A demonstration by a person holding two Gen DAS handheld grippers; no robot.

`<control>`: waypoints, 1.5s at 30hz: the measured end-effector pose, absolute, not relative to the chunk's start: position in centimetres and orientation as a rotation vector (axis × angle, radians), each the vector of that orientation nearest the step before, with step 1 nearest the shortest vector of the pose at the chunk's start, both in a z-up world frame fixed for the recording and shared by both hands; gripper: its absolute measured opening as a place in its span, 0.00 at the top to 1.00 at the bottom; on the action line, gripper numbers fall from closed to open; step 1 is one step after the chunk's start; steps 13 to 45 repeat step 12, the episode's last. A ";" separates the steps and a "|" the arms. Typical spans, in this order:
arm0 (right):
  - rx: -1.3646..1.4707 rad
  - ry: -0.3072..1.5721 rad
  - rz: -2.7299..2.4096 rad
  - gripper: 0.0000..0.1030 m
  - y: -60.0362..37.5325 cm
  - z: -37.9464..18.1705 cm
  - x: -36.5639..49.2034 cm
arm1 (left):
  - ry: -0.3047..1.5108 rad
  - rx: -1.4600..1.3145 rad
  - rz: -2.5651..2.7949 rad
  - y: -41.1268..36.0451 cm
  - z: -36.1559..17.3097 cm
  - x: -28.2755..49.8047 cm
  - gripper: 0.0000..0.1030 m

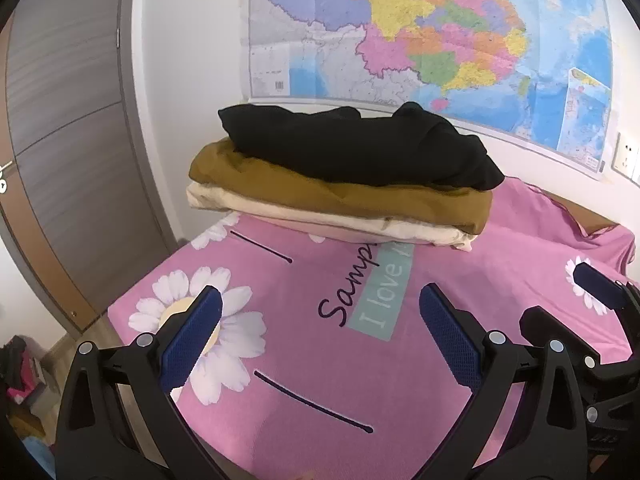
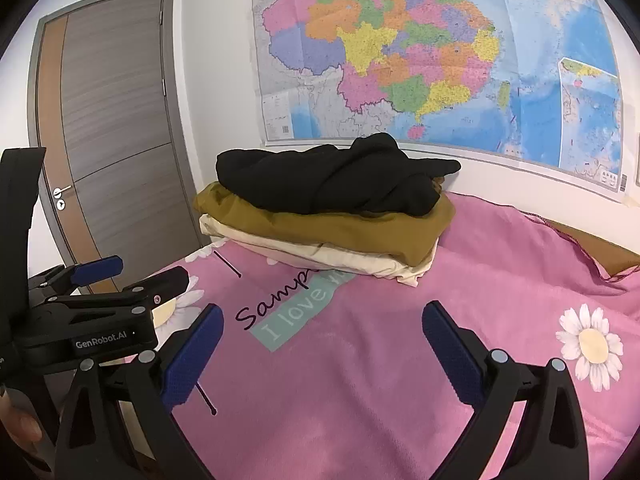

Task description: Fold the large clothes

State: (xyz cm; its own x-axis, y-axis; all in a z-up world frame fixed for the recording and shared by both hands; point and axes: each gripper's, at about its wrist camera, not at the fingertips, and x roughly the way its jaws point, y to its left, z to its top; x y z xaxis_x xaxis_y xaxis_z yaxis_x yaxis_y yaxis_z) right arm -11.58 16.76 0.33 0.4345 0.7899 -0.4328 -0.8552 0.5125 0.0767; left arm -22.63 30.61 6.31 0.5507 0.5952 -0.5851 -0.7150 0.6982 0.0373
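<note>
A stack of folded clothes lies at the far side of the pink bed: a black garment (image 1: pixel 352 148) (image 2: pixel 332 180) loosely folded on top, a mustard-brown one (image 1: pixel 320 188) (image 2: pixel 340 232) under it, and a cream one (image 1: pixel 320 220) (image 2: pixel 328 258) at the bottom. My left gripper (image 1: pixel 320 336) is open and empty, held above the pink sheet in front of the stack. My right gripper (image 2: pixel 322 352) is open and empty, beside the left one. The right gripper shows at the right edge of the left wrist view (image 1: pixel 568 292). The left gripper shows at the left of the right wrist view (image 2: pixel 136 272).
The pink bedsheet (image 1: pixel 500 260) (image 2: pixel 480 280) has daisies and printed words. A large wall map (image 1: pixel 440 32) (image 2: pixel 440 52) hangs behind the stack. A grey door (image 1: pixel 68 140) (image 2: pixel 116 120) stands to the left. Clutter (image 1: pixel 20 368) lies on the floor by the bed's left edge.
</note>
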 end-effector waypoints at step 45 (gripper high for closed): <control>-0.157 0.451 1.028 0.06 16.7 0.4 -11.6 | 0.624 -0.239 0.781 30.7 5.8 -22.7 0.05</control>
